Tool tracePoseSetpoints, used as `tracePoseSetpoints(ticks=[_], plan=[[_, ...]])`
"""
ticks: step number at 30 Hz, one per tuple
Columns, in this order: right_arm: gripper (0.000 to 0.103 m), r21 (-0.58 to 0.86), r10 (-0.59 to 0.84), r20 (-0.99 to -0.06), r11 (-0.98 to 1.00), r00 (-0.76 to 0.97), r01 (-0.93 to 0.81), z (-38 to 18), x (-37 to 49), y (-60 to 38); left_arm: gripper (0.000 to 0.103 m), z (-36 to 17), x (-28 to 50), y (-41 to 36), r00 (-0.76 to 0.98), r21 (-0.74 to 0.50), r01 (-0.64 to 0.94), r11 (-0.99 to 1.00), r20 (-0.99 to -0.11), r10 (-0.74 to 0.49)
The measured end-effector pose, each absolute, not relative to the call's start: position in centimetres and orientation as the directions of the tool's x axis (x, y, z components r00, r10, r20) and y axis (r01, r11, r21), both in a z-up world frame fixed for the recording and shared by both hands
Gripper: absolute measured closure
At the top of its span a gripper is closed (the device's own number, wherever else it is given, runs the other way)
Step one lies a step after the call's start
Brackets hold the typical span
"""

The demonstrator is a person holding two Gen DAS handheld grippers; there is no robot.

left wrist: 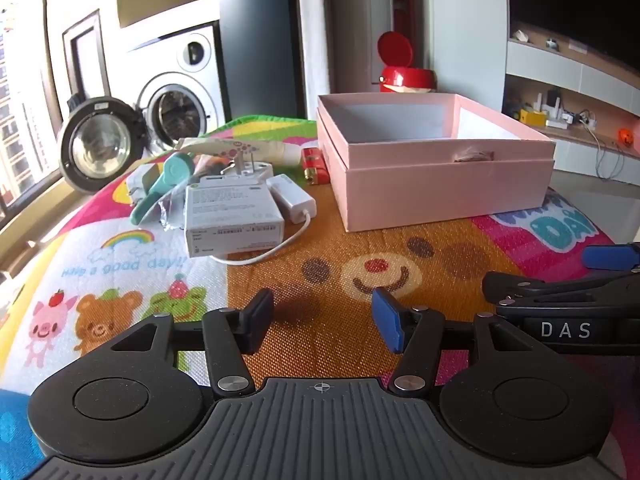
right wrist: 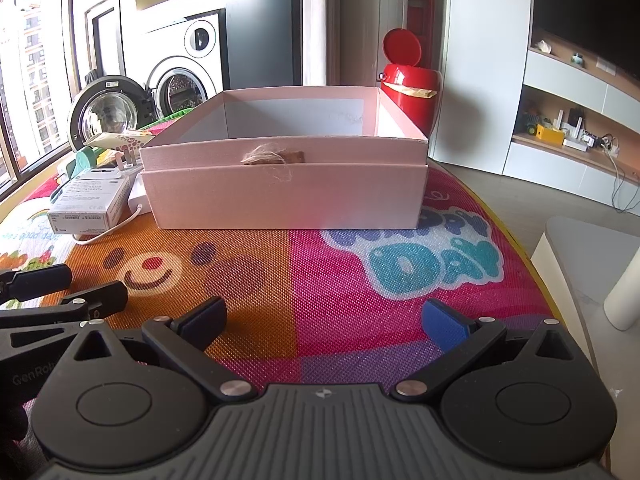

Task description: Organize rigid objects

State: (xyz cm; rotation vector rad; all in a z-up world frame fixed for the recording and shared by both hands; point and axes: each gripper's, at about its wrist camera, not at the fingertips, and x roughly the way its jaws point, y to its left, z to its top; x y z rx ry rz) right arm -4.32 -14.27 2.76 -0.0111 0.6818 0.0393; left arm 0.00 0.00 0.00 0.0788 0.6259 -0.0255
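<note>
On the play mat point(right wrist: 360, 280), the pink box point(right wrist: 280, 196) sits open, interior bare.

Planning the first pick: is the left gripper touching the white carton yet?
Apart. The left wrist view shows the left gripper open over bare mat, with the white carton lying well beyond its fingertips.

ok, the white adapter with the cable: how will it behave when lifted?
The white adapter looks like a rigid, probably light block. Its cable lies slack in a loop, so it would likely dangle and drag, maybe snagging the white box beside it.
</note>
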Motion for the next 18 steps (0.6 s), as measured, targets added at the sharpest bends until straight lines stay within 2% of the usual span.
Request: tracePoseSetpoints(ticks=[18], plan=[[0.0,0.012,0.041,-0.632,0.999,0.774,-0.044,2.85,-4.27,-14.41,0.042,0.19,-0.28,0.19,0.809,0.051,0.047,0.998,-0.587,-0.008]])
